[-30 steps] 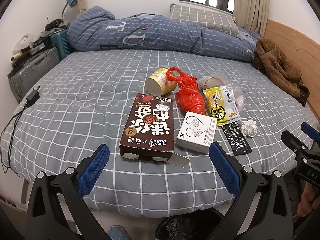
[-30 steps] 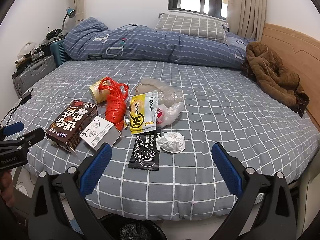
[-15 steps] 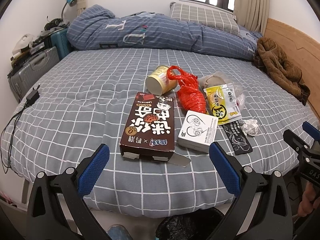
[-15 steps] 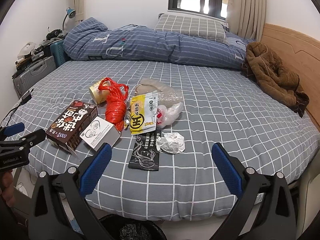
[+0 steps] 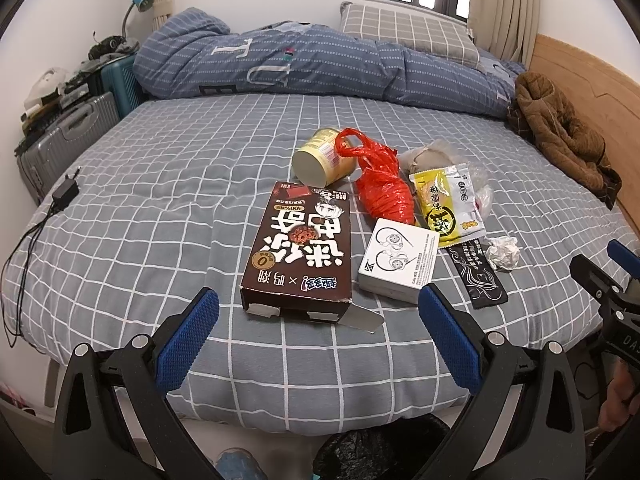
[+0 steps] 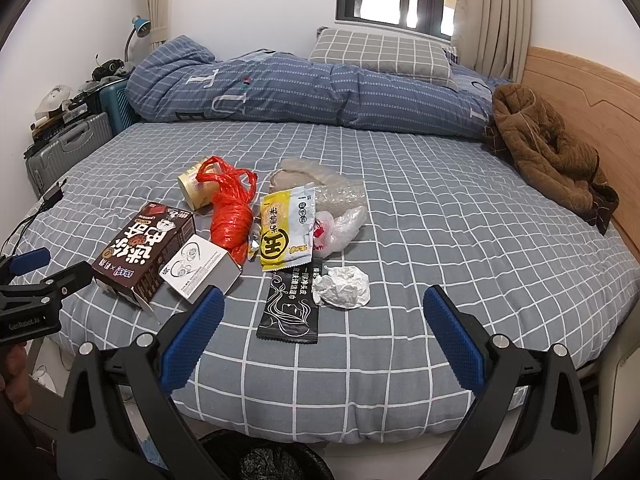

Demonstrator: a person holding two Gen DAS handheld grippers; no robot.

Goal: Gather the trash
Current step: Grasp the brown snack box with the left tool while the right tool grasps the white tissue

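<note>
Two grippers, left gripper (image 5: 318, 330) and right gripper (image 6: 323, 326), hover wide apart and empty at the bed's near edge, so collection has not begun. Left to right on the grey checked bedsheet (image 6: 440, 240) lie one brown printed carton (image 5: 300, 256), one yellow paper cup (image 5: 322, 157), one red plastic bag (image 5: 382, 184), one white earphone box (image 5: 397, 261), one yellow snack packet (image 6: 285, 229), one black sachet (image 6: 291, 306) and one crumpled white tissue (image 6: 342, 286). Next move, by judgement: close on the nearest piece and drop it into the black-lined bin (image 6: 260, 458) below the bed edge.

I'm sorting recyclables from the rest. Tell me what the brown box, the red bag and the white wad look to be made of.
Brown box: printed cardboard, slightly glossy; a torn end flap shows a plain grey inside.
Red bag: thin plastic film, shiny and crinkled, with loop handles.
White wad: probably tissue or paper, matte with soft creases; the left view shows a faint sheen, so I can't be sure.
</note>
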